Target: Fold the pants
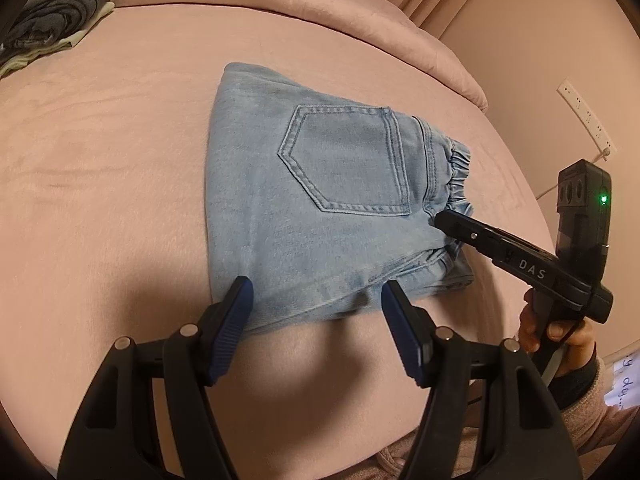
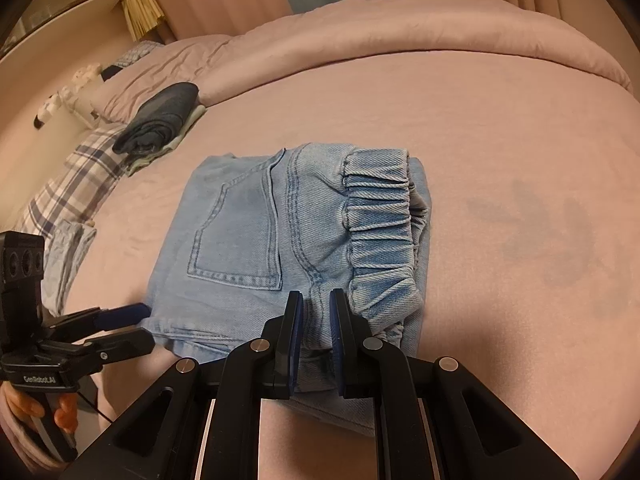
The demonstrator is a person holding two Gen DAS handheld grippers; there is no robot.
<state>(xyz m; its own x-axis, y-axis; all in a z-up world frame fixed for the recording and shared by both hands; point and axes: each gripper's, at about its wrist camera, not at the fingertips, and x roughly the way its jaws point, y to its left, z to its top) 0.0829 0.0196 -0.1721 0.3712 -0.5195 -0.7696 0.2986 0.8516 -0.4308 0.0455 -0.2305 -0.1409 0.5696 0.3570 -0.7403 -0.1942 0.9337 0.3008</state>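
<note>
Light blue jeans (image 1: 328, 200) lie folded into a compact stack on the pink bed, back pocket up, elastic waistband (image 2: 380, 216) on the right side. My left gripper (image 1: 316, 300) is open, its blue pads straddling the near edge of the stack without pinching it. It shows in the right wrist view (image 2: 136, 324) at the stack's left corner. My right gripper (image 2: 316, 312) is nearly shut, its jaws pinching the denim fold just below the waistband. In the left wrist view it (image 1: 444, 220) touches the jeans by the waistband.
The pink bedspread (image 1: 120, 180) covers the bed. A dark folded garment pile (image 2: 160, 116) sits at the far left near a plaid pillow (image 2: 72, 188). A rolled pink duvet (image 2: 400, 32) lies along the far edge. A power strip (image 1: 586, 114) hangs on the wall.
</note>
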